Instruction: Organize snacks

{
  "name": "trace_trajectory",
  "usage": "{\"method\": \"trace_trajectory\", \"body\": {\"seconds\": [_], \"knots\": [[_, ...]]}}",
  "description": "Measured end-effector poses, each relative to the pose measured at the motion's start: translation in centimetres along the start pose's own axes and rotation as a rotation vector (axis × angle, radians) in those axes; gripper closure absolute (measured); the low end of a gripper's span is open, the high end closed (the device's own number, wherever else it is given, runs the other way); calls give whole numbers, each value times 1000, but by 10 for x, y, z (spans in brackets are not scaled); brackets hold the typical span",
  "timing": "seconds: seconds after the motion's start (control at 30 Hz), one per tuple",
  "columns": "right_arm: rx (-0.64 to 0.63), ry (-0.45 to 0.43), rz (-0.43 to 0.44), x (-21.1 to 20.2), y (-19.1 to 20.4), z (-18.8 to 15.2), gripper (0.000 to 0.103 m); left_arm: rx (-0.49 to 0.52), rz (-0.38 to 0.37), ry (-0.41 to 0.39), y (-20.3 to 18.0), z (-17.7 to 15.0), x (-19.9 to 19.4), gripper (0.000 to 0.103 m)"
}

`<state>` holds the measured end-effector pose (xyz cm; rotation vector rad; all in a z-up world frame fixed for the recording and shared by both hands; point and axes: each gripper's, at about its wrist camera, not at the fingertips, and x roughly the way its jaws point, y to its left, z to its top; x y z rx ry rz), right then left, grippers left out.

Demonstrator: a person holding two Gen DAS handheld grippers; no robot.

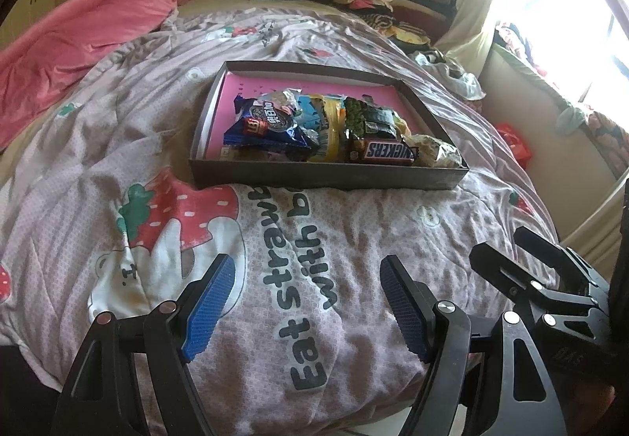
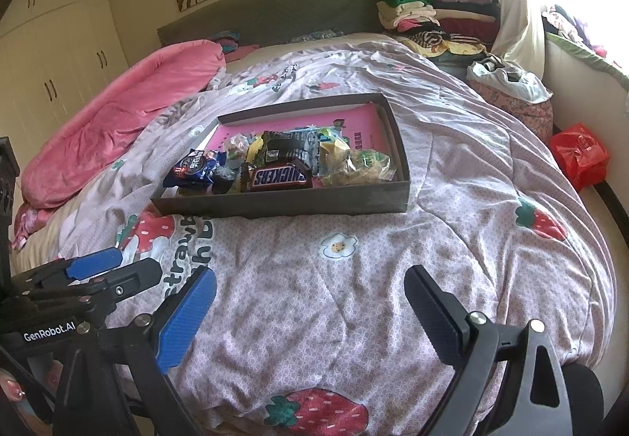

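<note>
Snacks (image 1: 326, 125) lie heaped in a shallow dark box (image 1: 326, 176) with a pink floor. The box rests flat on the quilt (image 1: 354, 247), about mid-bed, ahead of both grippers.

Contents, left wrist view:
- blue Oreo pack (image 1: 267, 127) at the left of the heap, tilted, one end propped on its neighbours
- Snickers bar (image 1: 389, 152) against the near wall, label upside down from this side
- dark green-and-black packet (image 1: 369, 117) just behind the bar
- clear crinkled bag (image 1: 436, 151) in the near right corner, touching the bar
- yellow and light blue wrappers between the Oreo pack and the bar; type not readable

The far part of the pink floor is bare. No snack lies on the quilt outside the box.

Left gripper (image 1: 306, 302): jaws spread wide, blue pads facing each other, nothing between them but quilt. It hangs above the printed lettering on the quilt, well short of the box.

Right gripper (image 2: 310, 310): jaws also wide apart, empty, over the quilt near a small flower print (image 2: 338, 245). Apart from the box.

Each gripper shows at the edge of the other's view, side by side.

Surroundings: pink blanket (image 2: 118, 113) bunched at the left of the bed, folded clothes (image 2: 412, 3) stacked by the headboard, red plastic bag (image 2: 580, 157) on the floor at right.
</note>
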<state>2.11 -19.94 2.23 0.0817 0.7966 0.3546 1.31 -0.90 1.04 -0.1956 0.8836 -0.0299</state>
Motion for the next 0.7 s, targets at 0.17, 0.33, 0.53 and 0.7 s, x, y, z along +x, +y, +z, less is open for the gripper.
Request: {"method": "trace_trajectory", "body": {"seconds": [0.17, 0.33, 0.53, 0.7], "knots": [[0, 4, -2, 2, 0, -1, 6, 6, 21, 0, 3, 0, 2, 26], [0, 1, -14, 6, -3, -1, 6, -14, 6, -14, 8, 1, 2, 26], [9, -11, -40, 10, -15, 5, 6, -32, 11, -43, 15, 4, 3, 26], [78, -25, -79, 15, -44, 17, 6, -70, 48, -52, 33, 12, 9, 25]]}}
